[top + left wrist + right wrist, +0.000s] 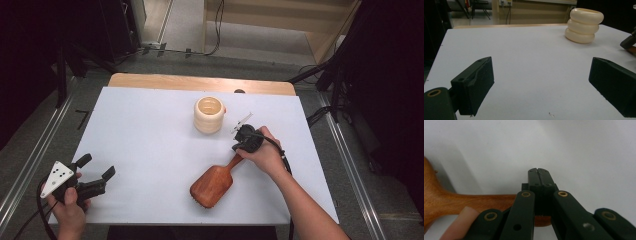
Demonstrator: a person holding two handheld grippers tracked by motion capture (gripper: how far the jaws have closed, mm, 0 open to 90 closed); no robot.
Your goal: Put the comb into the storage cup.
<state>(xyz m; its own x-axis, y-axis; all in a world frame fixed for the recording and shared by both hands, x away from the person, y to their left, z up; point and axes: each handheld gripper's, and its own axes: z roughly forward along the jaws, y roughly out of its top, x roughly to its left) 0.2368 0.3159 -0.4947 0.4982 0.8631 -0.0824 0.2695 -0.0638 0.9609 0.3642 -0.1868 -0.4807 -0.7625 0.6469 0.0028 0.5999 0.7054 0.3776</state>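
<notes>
Near the front edge of the white table (150, 150), the left gripper (97, 175) hovers with its jaws wide open, holding nothing. Much free surface lies before it. The wooden hairbrush (212, 184) lies on the table right of centre, bristles down, its back smooth and reddish brown, the handle pointing away from the person. The right gripper (235, 150) sits over the handle end; its jaws are pressed together, but whether they pinch the handle I cannot tell. Farther back stands a cream ribbed cup (209, 115), well apart from the edges. No writing is readable.
</notes>
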